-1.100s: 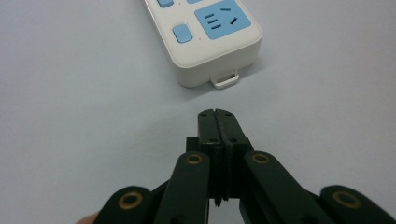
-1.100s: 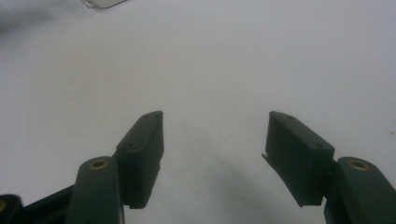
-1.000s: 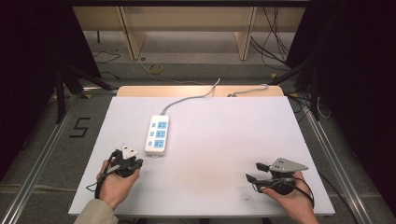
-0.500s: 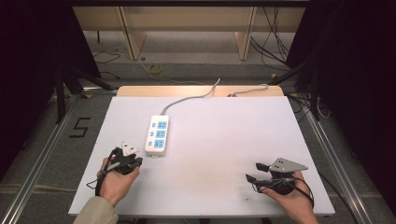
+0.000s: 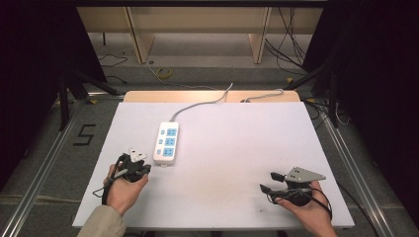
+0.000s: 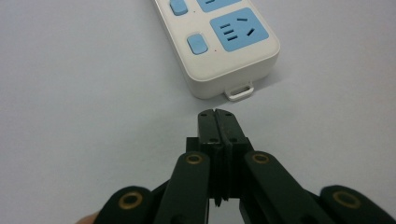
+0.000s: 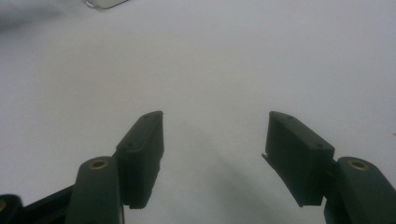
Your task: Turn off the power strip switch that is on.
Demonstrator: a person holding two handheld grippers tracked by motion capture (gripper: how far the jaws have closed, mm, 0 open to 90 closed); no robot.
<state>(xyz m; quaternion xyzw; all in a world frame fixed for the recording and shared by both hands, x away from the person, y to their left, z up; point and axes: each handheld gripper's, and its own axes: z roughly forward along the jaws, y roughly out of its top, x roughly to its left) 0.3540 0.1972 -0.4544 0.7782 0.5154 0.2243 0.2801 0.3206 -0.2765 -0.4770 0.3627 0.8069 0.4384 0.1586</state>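
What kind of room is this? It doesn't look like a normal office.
Probably a lab or recording setup for handling trials: a bare white tabletop framed by metal rails, dark curtains around it, loose cables on the floor, and a white power strip with blue sockets as the prop.

The high view looks forward and down over the whole counter (image 5: 237, 143), while both gripper views sit low and close, sharing the power strip's (image 6: 224, 42) near end.
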